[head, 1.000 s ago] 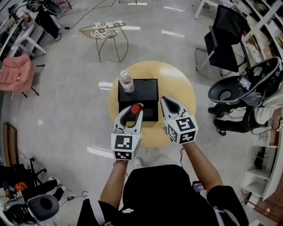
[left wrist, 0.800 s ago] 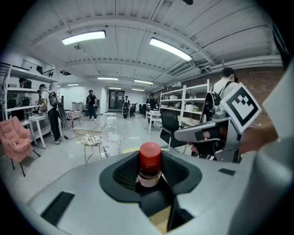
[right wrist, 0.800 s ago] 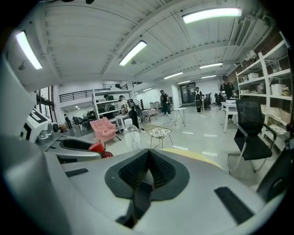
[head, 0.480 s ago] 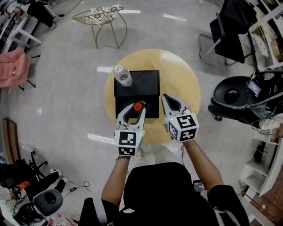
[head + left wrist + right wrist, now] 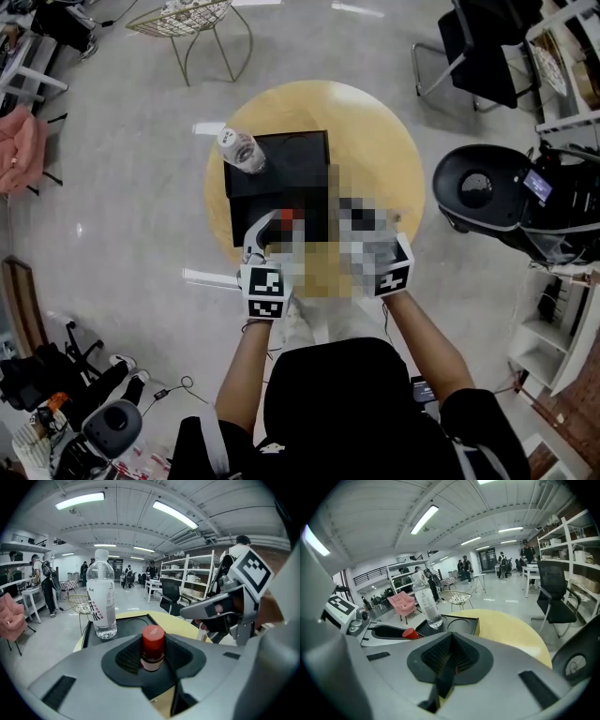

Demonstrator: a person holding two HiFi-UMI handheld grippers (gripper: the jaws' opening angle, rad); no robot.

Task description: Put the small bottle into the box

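Red-capped and upright, the small bottle (image 5: 153,644) is clamped at its body between the jaws of the left gripper (image 5: 270,232), with the cap standing clear above them. It hangs over the near edge of the black box (image 5: 281,178), which lies on the round yellow table (image 5: 375,141).

The box stretches away from the tongs, straight ahead of the left gripper. At the far left corner of the box a tall water bottle (image 5: 242,150) stands in one round recess. Beside that, at the far right of the box, a second round recess (image 5: 137,620) lies bare. That free recess looks like the place for the small bottle, and it sits ahead of the held bottle and a little to its right. The bottle's long axis is already vertical, so the move probably needs only a carry forward and a descent, no turning.

The right gripper (image 5: 449,656) hovers off the near right side of the box with its jaws pressed together on nothing. The left hand is plainly the one to finish this. The water bottle stands close to the path, so drifting left could knock it.
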